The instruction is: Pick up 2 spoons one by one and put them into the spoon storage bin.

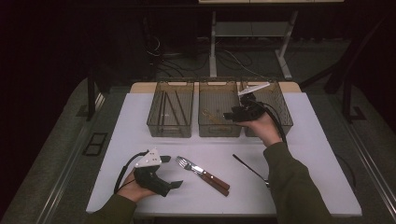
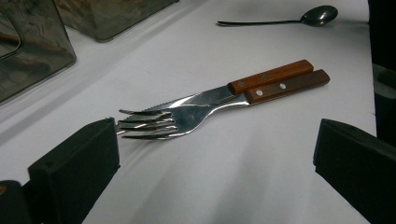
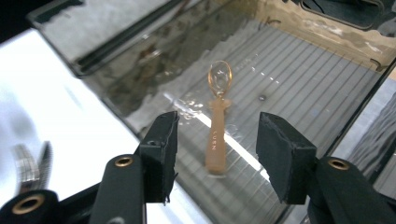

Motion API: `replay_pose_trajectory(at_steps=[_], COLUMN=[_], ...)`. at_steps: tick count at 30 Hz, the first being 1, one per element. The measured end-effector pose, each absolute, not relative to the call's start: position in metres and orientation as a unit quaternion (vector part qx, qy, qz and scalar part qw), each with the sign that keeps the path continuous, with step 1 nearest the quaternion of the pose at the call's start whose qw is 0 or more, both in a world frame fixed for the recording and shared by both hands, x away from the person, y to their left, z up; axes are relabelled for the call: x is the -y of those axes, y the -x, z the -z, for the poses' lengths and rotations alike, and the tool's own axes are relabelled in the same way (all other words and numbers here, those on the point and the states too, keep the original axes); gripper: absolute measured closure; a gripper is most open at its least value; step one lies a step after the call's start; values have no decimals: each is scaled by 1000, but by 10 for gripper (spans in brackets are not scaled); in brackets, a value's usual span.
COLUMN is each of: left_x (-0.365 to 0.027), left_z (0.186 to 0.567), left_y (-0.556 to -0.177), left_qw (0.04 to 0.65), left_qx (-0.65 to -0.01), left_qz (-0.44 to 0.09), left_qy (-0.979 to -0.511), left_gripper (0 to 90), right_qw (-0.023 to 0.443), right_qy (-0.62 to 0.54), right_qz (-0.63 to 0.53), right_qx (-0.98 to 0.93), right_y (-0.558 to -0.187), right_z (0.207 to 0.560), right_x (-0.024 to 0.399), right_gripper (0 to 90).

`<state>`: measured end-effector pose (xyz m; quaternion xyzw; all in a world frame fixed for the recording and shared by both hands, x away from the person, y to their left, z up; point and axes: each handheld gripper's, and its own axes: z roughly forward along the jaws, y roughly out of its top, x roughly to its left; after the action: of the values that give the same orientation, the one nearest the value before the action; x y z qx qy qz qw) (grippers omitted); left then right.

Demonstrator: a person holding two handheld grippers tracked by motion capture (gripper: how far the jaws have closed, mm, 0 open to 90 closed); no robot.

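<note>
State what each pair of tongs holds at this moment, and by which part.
Nothing is held. The left tongs stand open near the fork tines; the right tongs stand open above the small gold spoon lying in the middle bin.

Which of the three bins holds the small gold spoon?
The middle bin: the gold spoon lies on its floor under the open right tongs. The left bin holds dark sticks.

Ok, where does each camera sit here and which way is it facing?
High view: above the person's side, looking down on the white table; both forearms, left gripper, right gripper.
Left gripper view: low over the table, facing fork and knife; own open jaws.
Right gripper view: above the middle bin, facing a tan spoon; own open jaws.
Shared: fork, knife, dark spoon.
</note>
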<state>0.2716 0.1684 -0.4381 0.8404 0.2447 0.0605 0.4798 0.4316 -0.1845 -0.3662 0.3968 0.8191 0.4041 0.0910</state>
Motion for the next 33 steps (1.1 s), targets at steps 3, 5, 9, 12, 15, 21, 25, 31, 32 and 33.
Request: replay_pose_trajectory(at_steps=[3,5,9,12,15,21,25,31,32,33], left_x=[-169,-168,-168,-167,-167,-166,-166,-166,-166,-166], left_z=[438,438,438,438,438,438,438,438,438,438], left_y=[-272,-272,-271,-271,-271,-271,-271,-271,-271,-271], left_qw=[476,475,475,474,474,473,474,474,474,473], left_qx=[-241,-241,-240,-240,-240,-240,-238,-237,-237,-237], left_qz=[-61,-61,-62,-62,-62,-62,-62,-62,-62,-63], left_qy=[-844,-844,-845,-845,-845,-846,-846,-846,-846,-846], left_gripper=[0,0,0,0,0,0,0,0,0,0], right_qw=[89,90,86,88,85,91,90,88,89,88], right_qy=[-393,-389,-386,-385,-383,-380,-382,-378,-377,-377], right_qz=[-422,-428,-425,-426,-425,-418,-419,-414,-414,-414], right_qx=[-812,-810,-814,-814,-816,-820,-819,-823,-824,-824], right_y=[-421,-415,-399,-388,-377,-353,-340,-321,-318,-316], right_z=[362,360,362,366,372,384,388,393,394,394], right_x=[193,198,208,217,226,244,255,266,267,268], right_gripper=[467,452,426,411,401,390,390,383,383,382])
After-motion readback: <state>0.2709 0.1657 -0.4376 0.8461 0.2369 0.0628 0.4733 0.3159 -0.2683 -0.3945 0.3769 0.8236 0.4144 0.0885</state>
